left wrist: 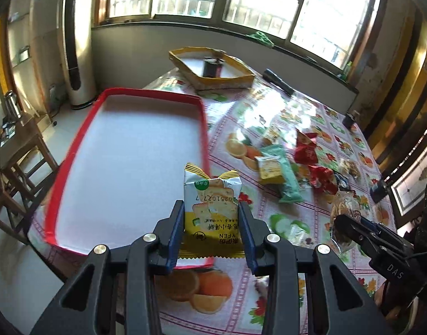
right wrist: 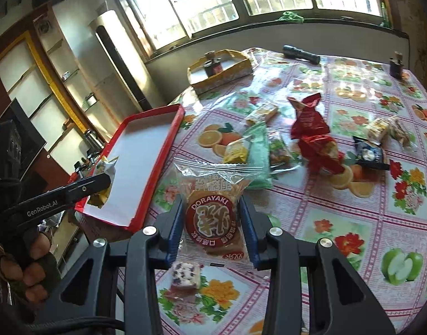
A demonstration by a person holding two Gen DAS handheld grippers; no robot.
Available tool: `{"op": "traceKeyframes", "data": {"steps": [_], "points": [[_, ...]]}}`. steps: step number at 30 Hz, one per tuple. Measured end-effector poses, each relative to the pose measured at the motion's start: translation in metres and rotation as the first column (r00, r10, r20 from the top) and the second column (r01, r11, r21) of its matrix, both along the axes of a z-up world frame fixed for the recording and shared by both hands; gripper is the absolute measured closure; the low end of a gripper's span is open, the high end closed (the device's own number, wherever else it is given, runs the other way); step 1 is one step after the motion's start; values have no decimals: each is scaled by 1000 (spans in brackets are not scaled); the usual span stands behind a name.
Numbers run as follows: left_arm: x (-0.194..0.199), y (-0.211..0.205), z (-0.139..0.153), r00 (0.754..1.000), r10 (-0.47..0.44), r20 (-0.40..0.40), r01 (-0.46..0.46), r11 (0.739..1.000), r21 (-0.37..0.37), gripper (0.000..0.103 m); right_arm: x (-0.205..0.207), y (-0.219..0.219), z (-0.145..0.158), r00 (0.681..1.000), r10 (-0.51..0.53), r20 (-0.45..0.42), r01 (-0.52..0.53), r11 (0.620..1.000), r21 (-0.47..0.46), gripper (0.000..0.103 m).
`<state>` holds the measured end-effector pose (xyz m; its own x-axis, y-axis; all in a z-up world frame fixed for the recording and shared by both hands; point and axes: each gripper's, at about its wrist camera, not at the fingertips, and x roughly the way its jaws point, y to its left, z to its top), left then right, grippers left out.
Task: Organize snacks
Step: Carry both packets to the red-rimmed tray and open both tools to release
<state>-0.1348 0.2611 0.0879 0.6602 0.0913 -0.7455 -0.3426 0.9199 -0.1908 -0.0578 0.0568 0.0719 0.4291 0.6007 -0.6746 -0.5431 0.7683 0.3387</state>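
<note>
The worktop (right wrist: 353, 223) wears a glossy fruit-and-flower cloth. At its left edge lies a red tray (right wrist: 168, 142); a yellow tray (right wrist: 227, 76) sits toward the window. Loose snack packets (right wrist: 311, 134) are scattered mid-surface (red, green and yellow among them), with a black flashlight (right wrist: 301, 53) near the far edge.

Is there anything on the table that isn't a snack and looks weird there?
Yes. A black flashlight lies on the flowered tablecloth near the window, away from the snack pile. A small dark bottle also stands inside the yellow tray. Neither looks like food. The red tray holds nothing yet.
</note>
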Motion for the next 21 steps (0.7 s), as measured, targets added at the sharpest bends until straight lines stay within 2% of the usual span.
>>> {"op": "traceKeyframes", "data": {"steps": [7, 12, 16, 21], "points": [[-15, 36, -1, 997, 83, -3, -83, 997, 9, 66, -4, 50, 5, 992, 125, 0, -125, 991, 37, 62], [-16, 62, -8, 990, 137, -21, -137, 990, 21, 66, -9, 111, 4, 966, 258, -5, -257, 964, 61, 62], [-13, 84, -25, 982, 175, -66, -175, 984, 3, 66, -9, 162, -15, 933, 358, -39, -357, 933, 32, 62], [-14, 96, -38, 978, 190, -87, -191, 982, -5, 66, -3, 194, -42, 913, 399, -87, -402, 916, -17, 62]]}}
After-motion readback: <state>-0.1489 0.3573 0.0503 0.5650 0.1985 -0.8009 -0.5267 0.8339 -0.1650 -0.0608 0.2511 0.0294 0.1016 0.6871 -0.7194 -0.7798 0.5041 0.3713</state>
